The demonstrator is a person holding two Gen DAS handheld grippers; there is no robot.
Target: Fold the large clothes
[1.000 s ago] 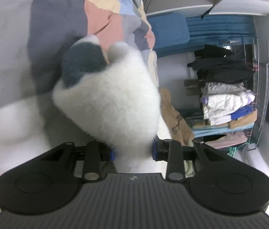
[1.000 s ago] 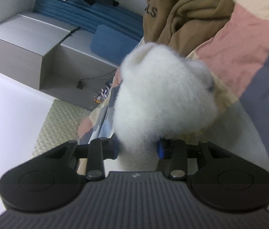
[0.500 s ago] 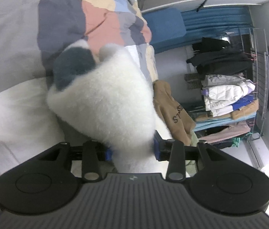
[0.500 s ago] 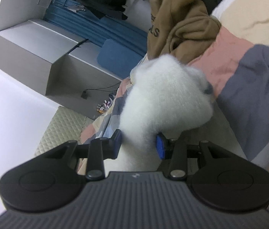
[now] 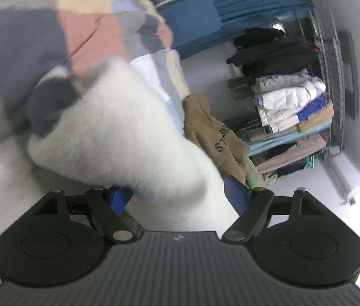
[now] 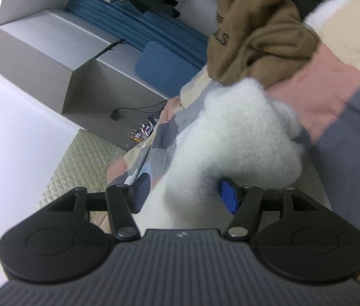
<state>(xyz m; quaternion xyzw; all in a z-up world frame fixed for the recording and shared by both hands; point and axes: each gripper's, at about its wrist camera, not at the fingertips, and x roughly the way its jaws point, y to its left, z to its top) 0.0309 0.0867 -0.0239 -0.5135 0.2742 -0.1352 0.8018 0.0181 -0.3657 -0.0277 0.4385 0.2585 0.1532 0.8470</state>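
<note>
Two pairs of blue-padded fingers are mine, and both stand parted wide with thick white fleece lying between them. In my left gripper [image 5: 177,196] the fluffy white garment [image 5: 118,132] fills the gap as a fat, soft roll; the left pad is pressed into the pile while the right pad shows a bare blue face just beside the fleece, so I cannot tell that anything is truly pinched. A dark grey patch [image 5: 49,104] of smoother fabric sits at the far left end of that roll. In my right gripper [image 6: 185,196] the same woolly stuff bulges up in a rounded lump, resting against both pads, the jaws spread rather than clamped. Under the garment lies a patchwork quilt [image 6: 333,94] of flat pink, slate and cream blocks covering the bed. Further on, a crumpled tan hoodie [image 6: 254,40] with dark lettering lies on the quilt, near the fleece but apart from it. Beyond, in the left view, a wire rack [image 5: 333,81] holds folded stacks of white, blue and pink textiles, with dark clothes above them. A blue cushion [image 6: 164,74] leans by grey cabinets [image 6: 52,51].
</note>
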